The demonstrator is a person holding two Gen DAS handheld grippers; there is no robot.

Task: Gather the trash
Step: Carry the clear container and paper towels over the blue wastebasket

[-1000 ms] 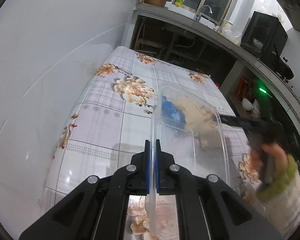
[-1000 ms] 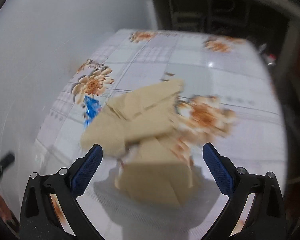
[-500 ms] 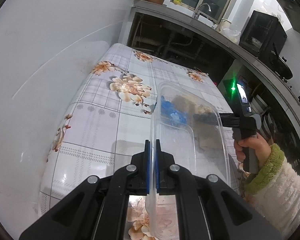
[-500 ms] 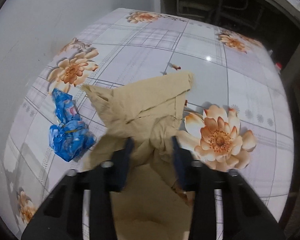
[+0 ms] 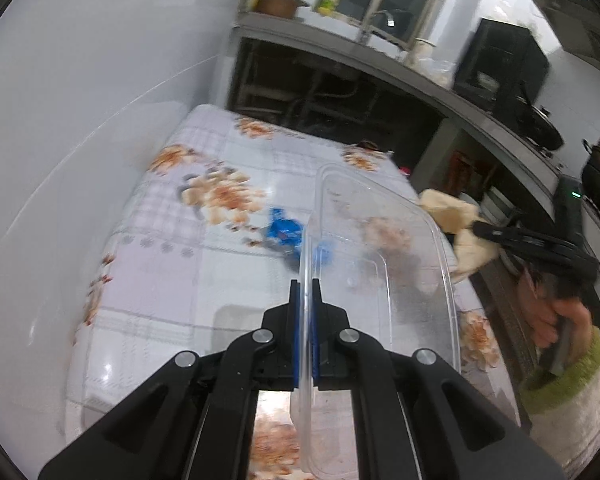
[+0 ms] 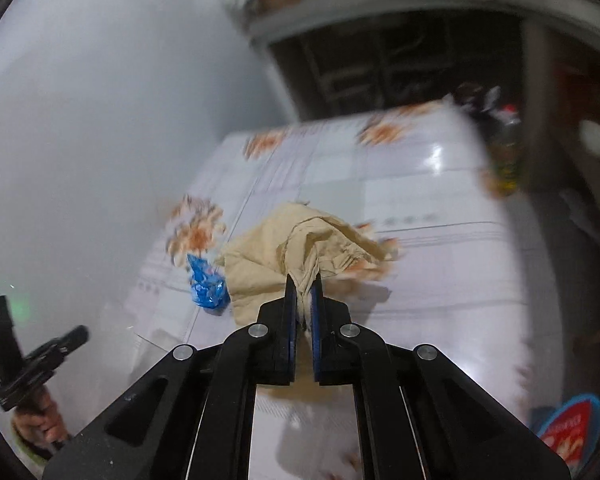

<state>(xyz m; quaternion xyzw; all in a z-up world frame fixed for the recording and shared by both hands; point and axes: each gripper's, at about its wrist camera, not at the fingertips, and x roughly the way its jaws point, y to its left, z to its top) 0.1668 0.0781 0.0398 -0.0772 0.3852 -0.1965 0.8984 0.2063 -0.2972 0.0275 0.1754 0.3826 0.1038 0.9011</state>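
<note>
The left gripper's [image 5: 305,280] fingers pinch the wall of a clear plastic container [image 5: 384,264], held above the bench [image 5: 172,280] with its flowered cloth. A blue wrapper [image 5: 284,234] lies on the bench. The right gripper's [image 6: 304,286] fingers have just closed on the crumpled beige paper [image 6: 296,248]. Behind runs a grey kitchen counter [image 5: 380,60].

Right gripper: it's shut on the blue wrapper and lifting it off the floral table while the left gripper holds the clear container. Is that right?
Not quite. The right gripper is shut on the crumpled tan paper, not the blue wrapper, which lies on the floral table, as the right wrist view shows. The left gripper does hold the clear container.
</note>
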